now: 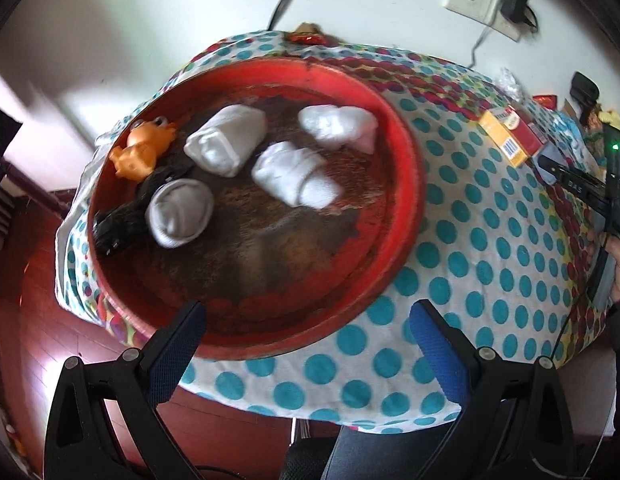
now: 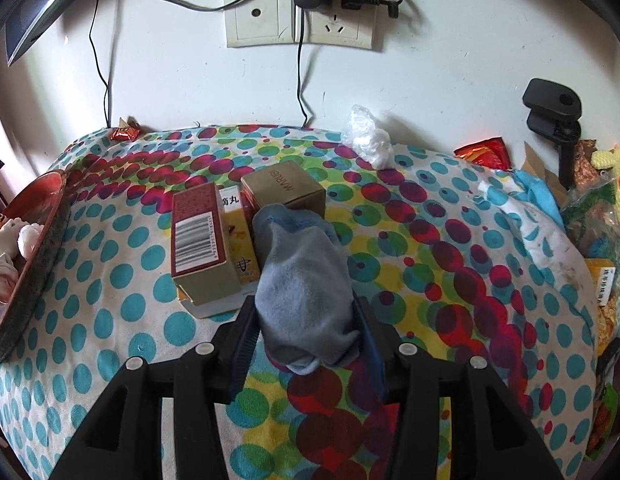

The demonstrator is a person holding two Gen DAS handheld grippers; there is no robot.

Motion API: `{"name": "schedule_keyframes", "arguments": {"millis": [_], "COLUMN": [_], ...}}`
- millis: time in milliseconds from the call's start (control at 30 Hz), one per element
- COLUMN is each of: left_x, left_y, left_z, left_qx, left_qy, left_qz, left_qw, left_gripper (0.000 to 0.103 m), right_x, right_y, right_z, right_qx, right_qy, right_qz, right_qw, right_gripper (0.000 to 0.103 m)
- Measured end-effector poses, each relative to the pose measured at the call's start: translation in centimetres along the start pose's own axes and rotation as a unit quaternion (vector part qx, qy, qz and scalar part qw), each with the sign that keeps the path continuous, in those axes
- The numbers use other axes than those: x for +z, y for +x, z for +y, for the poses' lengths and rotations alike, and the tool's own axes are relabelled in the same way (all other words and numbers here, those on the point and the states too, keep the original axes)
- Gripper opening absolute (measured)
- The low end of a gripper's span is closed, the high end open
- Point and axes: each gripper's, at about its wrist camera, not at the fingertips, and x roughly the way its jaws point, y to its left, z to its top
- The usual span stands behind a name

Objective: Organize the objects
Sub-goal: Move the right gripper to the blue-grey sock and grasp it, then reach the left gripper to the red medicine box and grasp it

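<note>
Table cloth point(image 2: 109, 280): dotted, under everything.
Red tray point(image 1: 406, 200): on the cloth's left part, holding rolled white socks point(image 1: 225, 140).
Boxes point(image 2: 201, 240): right of the tray.
Blue sock point(image 2: 305, 288): pinched by the right gripper point(image 2: 305, 344), beside the boxes.
Left gripper point(image 1: 310, 340): spread, empty, at the tray's near rim.
</note>
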Motion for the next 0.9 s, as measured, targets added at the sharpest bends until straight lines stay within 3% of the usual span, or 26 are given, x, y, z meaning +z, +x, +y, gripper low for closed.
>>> {"name": "schedule_keyframes", "arguments": {"millis": [167,333,467,600,767,900], "left_x": [1.0,1.8,3.2,5.5,9.3,12.7], "left_y": [0.5,1.3,2.0,2.7,3.3,4.2], "left_z": [-3.8,-8.1,-11.0,-14.0,-18.9,-21.6], "left_qx": [-0.001,-0.013,-0.036,-0.072,-0.076,-0.104], "left_qy": [0.032,0.058,0.05,0.038,0.051,0.024], "left_qz": [-0.001,-0.003,0.001,0.018,0.006,0.006], "left_qw": [0.9995,0.9982,0.9981,0.9965,0.9958,0.9942], "left_gripper": [0.101,0.101,0.101,0.101,0.101,0.101], "right_x": [-0.8,-1.6,-2.0,-2.7,-2.8,-2.6], "right_y": [0.1,-0.5,-1.0,-1.2,-0.8,-0.2], "right_z": [-0.6,-2.3,-4.3,-5.6,-5.4,-5.1], "right_qx": [0.008,-0.001,-0.022,-0.01,-0.003,-0.01], "right_qy": [0.006,0.018,0.027,0.041,0.041,0.036], "right_qz": [-0.017,-0.035,-0.043,-0.042,-0.029,-0.016], "right_qw": [1.0,0.999,0.998,0.998,0.999,0.999], "right_gripper": [0.046,0.029,0.029,0.029,0.029,0.029]}}
